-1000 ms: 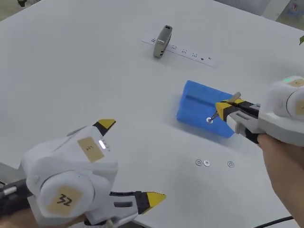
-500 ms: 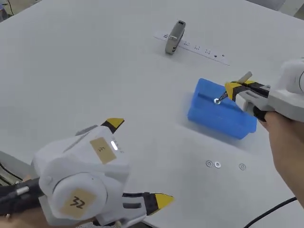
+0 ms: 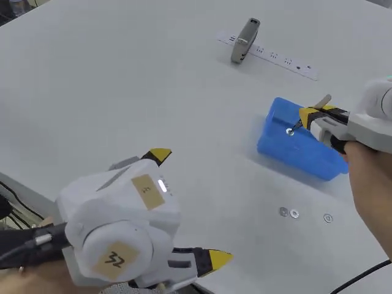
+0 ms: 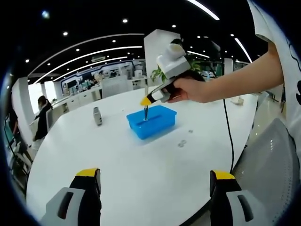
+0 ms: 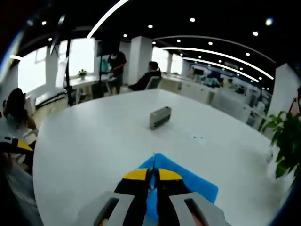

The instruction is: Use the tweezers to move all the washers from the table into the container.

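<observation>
My right gripper [image 3: 309,116] is clamped on the tweezers [image 3: 296,126], its jaws almost together. The tweezer tips point down over the blue container [image 3: 294,156] on the right of the table [image 3: 122,92] — a small washer [image 3: 290,131] looks pinched at the tips. Three other washers [image 3: 294,214] lie on the table, just nearer than the container. My left gripper [image 3: 190,206] hangs near left — jaws wide apart, holding nothing.
</observation>
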Tool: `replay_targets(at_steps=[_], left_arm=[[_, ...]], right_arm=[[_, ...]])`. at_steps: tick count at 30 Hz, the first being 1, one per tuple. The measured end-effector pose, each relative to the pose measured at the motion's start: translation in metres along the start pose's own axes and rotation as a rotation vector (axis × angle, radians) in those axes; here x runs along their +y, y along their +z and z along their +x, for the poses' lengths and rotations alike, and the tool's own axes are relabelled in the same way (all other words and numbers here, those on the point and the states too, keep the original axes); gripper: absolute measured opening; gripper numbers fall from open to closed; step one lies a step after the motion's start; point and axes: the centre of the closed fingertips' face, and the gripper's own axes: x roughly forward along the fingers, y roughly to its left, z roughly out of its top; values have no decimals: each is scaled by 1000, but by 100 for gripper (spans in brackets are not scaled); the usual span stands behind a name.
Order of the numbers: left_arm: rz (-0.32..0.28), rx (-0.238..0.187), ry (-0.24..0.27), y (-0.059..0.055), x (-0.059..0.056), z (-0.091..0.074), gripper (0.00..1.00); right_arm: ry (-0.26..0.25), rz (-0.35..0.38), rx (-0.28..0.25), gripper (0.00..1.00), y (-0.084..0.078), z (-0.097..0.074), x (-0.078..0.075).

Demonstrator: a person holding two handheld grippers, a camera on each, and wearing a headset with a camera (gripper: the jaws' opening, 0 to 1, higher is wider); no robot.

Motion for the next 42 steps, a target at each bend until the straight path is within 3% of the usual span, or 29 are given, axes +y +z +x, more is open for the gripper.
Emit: replay_targets(at_steps=[8,26,33,42], left_arm=[[3,6,-3,-1,-1,0,99],[-16,13,4,-3,2,1,98],[-17,5,-5,-1,1,0,97],[-16,7,-3,-1,1,0,97]], right_arm=[[11,34,24,2,-12,11,0],[27,17,93,2,-39,29,6],[27,-3,76,2,-37,26,7],[16,60,58,3,-33,21,6]])
